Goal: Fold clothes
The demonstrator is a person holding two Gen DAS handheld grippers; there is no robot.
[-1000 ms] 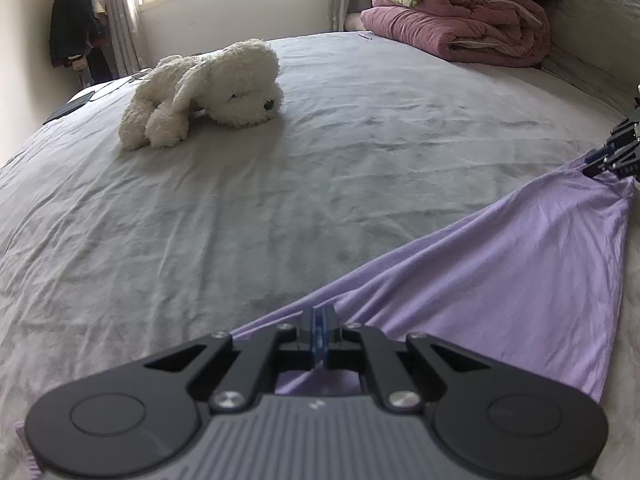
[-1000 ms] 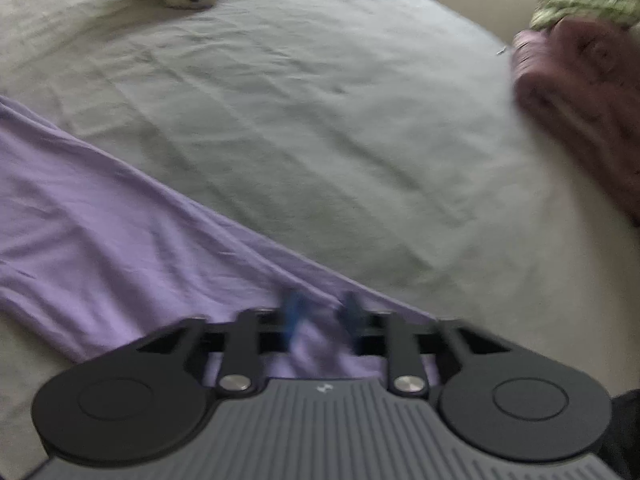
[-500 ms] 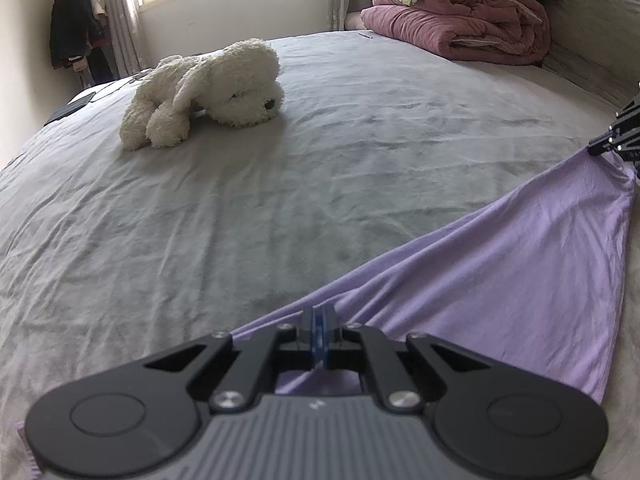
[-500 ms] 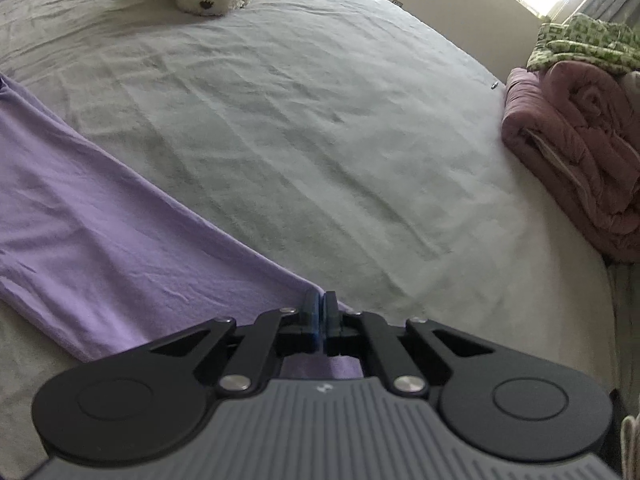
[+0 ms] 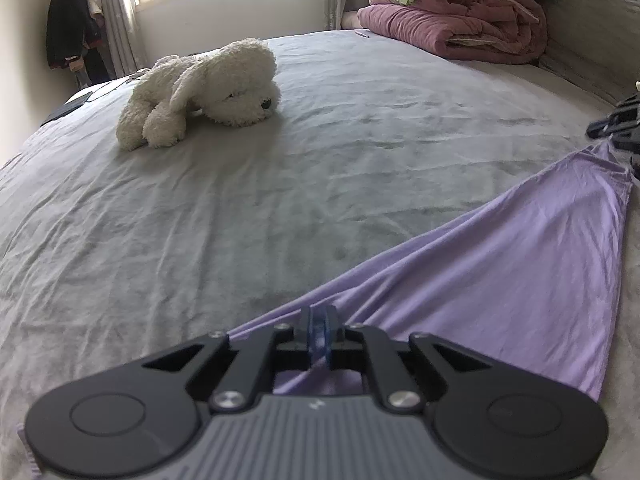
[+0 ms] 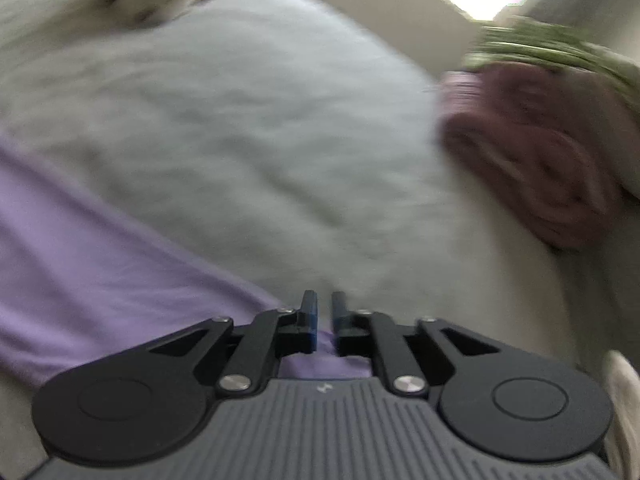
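A lilac garment (image 5: 500, 280) lies stretched flat across the grey bed (image 5: 240, 208) between my two grippers. My left gripper (image 5: 320, 336) pinches one corner of it between its blue pads, and the jaws are only just starting to ease open. In the blurred right wrist view, my right gripper (image 6: 325, 312) is opening. A narrow gap shows between its pads, and the garment (image 6: 100, 272) lies under them, no longer pressed. The right gripper (image 5: 612, 128) also shows at the garment's far corner in the left wrist view.
A white plush dog (image 5: 208, 92) lies on the bed beyond the garment. Folded pink and green quilts (image 5: 460, 20) are stacked at the head of the bed. A dark coat (image 5: 68, 28) hangs by the window.
The right gripper's pads have parted from shut to a narrow gap, and its view has tipped upward and blurred. The left gripper and the garment have stayed put.
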